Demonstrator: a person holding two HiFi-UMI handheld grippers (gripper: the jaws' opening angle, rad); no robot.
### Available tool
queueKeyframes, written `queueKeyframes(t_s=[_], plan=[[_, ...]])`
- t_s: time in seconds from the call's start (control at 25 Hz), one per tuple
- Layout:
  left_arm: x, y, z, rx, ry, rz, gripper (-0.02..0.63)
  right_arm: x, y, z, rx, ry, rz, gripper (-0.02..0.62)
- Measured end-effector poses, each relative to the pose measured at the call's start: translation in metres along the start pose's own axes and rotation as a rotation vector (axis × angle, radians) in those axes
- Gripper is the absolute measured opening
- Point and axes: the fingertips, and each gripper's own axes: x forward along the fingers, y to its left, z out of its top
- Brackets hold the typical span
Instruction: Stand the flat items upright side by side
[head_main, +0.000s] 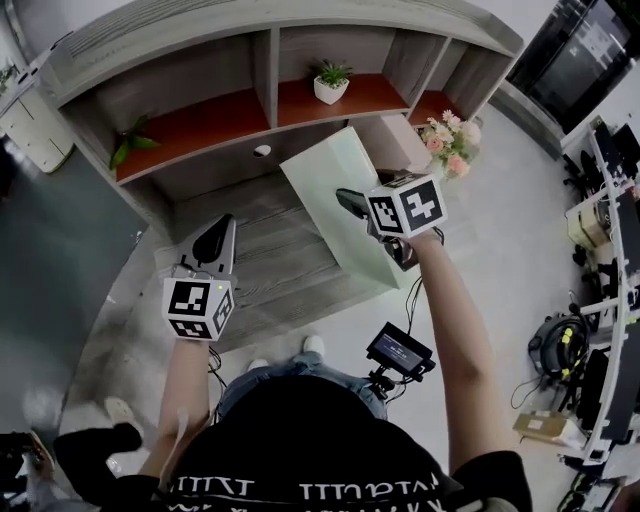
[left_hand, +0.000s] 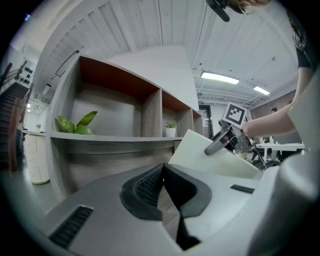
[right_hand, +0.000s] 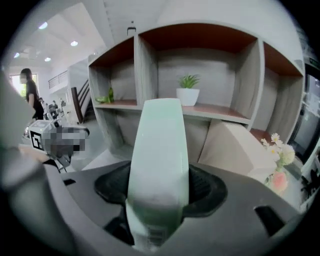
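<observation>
- Your right fingers (right_hand: 160, 186) are clamped on the near end of the green panel (right_hand: 160, 145); seen edge-on here, its long axis runs straight away from them toward the shelf (right_hand: 200, 111)
- Your left fingers (left_hand: 162, 185) are clenched on nothing, with the panel off to their right and well apart, so only the right hand can steer it
- The head view shows what the edge-on view hides: the panel (head_main: 335, 190) has its broad face tilted, not yet upright, over the worktop (head_main: 270, 260)
- No view shows whether its low edge rests on the worktop
- Only the right gripper view shows a beige item (right_hand: 235, 145) leaning beyond and right of the panel; I judge you must swing the panel upright just beside it
</observation>
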Motion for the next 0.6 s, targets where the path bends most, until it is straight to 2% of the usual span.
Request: queueKeyframes(t_s=[0.2,0.4,0.6], plan=[[0.011,-0.009,0.004,0.015,-0.005,-0.016,0.012,-0.018,-0.019,0.001,0.113,-0.246,-0.089,0.301],[0.022,-0.025,0.012,0.039,-0.014,-0.041,0.012,-0.031,-0.03,0.001,0.097,-0.455,-0.208,0.299],[0.03,-0.038,0.012,0.065,-0.002,-0.063,0.012,-0.036,-0.04,-0.015,0.135,-0.629,-0.308,0.299]])
